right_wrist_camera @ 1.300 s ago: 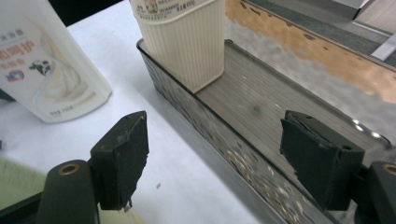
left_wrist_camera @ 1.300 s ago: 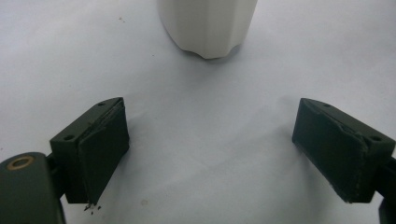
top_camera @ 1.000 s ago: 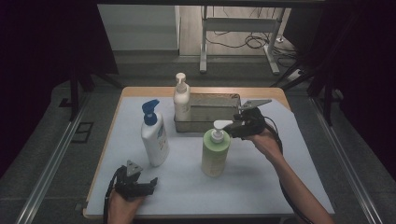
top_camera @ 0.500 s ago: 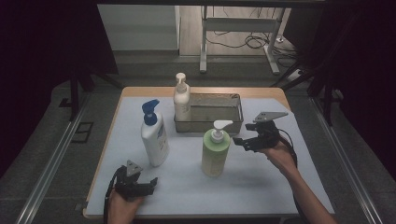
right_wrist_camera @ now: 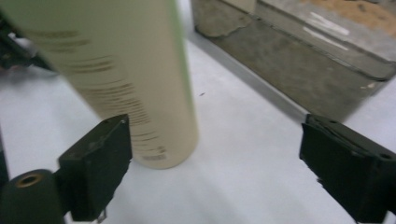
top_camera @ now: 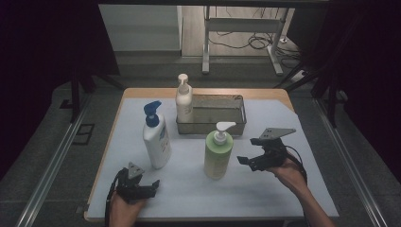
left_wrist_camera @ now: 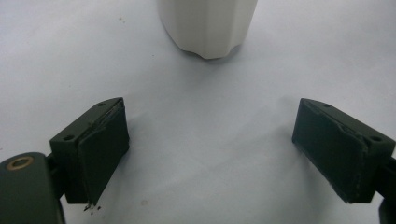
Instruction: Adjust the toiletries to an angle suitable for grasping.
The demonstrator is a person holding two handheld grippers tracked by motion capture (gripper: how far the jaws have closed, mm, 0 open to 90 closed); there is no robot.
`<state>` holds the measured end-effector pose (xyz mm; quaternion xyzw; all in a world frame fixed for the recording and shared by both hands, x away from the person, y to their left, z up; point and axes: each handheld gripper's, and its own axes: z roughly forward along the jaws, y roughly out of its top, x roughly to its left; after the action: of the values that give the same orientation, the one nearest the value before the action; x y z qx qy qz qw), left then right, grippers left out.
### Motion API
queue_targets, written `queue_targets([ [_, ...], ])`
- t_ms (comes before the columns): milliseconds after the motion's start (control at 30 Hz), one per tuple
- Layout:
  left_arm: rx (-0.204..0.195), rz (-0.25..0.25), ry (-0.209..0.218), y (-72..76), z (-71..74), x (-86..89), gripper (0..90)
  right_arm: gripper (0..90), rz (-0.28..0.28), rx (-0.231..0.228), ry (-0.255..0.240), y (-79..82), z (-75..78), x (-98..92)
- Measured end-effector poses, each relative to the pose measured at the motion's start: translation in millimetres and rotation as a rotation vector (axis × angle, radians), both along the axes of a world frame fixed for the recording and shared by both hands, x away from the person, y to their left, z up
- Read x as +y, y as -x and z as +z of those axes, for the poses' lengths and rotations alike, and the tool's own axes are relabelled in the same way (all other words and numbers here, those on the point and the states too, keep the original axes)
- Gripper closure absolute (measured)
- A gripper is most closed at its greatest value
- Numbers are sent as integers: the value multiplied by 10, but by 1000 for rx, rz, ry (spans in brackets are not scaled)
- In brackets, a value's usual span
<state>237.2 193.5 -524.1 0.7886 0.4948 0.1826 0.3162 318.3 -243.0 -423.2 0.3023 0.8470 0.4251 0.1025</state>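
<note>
Green bottle point(top_camera: 218, 156) stands free; right hand-held gripper point(top_camera: 246, 161) has withdrawn, jaws just spread wider.

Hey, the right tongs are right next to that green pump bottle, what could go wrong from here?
The right tongs, whose jaws have just been opening, sit low beside the tall green pump bottle; a sideways bump could tip it. If it topples leftward, it might hit the white bottle with the blue pump nearby. A grip low on the body may let it lean.

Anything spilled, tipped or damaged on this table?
Nothing stands out. All three pump bottles stand upright: green, blue-capped, and white in the metal tray. No spill shows on the mat.
</note>
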Motion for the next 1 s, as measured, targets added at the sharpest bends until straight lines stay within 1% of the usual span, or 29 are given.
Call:
queue_targets([
  [233,-1,1,0,1,-1,-1,106,3,50,-7,22,112,-4,170],
  [433,-2,4,3,0,-2,-3,106,0,84,2,24,146,-4,322],
  [700,-2,3,3,0,-2,-3,105,0,105,-4,28,125,0,489],
  [900,-2,3,3,0,-2,-2,105,0,109,-5,25,81,-6,625],
  [1000,-2,3,4,0,-2,-2,105,0,106,-7,16,56,-15,689],
])
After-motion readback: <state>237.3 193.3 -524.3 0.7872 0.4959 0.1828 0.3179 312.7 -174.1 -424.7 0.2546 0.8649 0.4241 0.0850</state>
